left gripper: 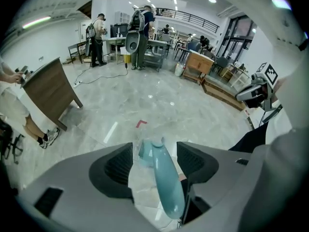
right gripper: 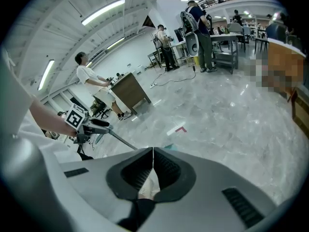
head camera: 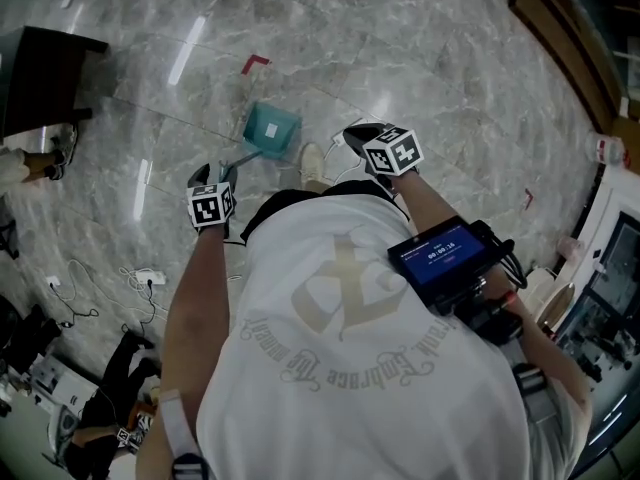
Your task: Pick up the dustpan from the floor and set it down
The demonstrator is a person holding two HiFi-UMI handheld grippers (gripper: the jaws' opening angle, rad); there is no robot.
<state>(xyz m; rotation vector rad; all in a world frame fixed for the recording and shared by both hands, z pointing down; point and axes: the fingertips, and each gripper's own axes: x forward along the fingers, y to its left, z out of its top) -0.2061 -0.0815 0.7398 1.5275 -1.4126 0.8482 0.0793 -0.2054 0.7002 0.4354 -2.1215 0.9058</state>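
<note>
The teal dustpan (head camera: 272, 130) stands on the marble floor in front of me, its long handle (head camera: 236, 159) slanting back to my left gripper (head camera: 214, 180). In the left gripper view the handle (left gripper: 166, 182) runs between the jaws, which stand wide apart with a gap on each side of it; the pan (left gripper: 145, 152) shows beyond the tips. My left gripper (left gripper: 154, 166) is open around the handle. My right gripper (head camera: 365, 140) hangs to the right of the dustpan, its jaws (right gripper: 153, 153) closed together with nothing between them.
A red tape corner (head camera: 255, 63) marks the floor beyond the dustpan. A dark wooden table (head camera: 40, 78) stands at the far left, with a power strip and cables (head camera: 140, 278) on the floor at my left. My shoe (head camera: 313, 163) is beside the pan. People stand at workbenches (left gripper: 137, 37) far off.
</note>
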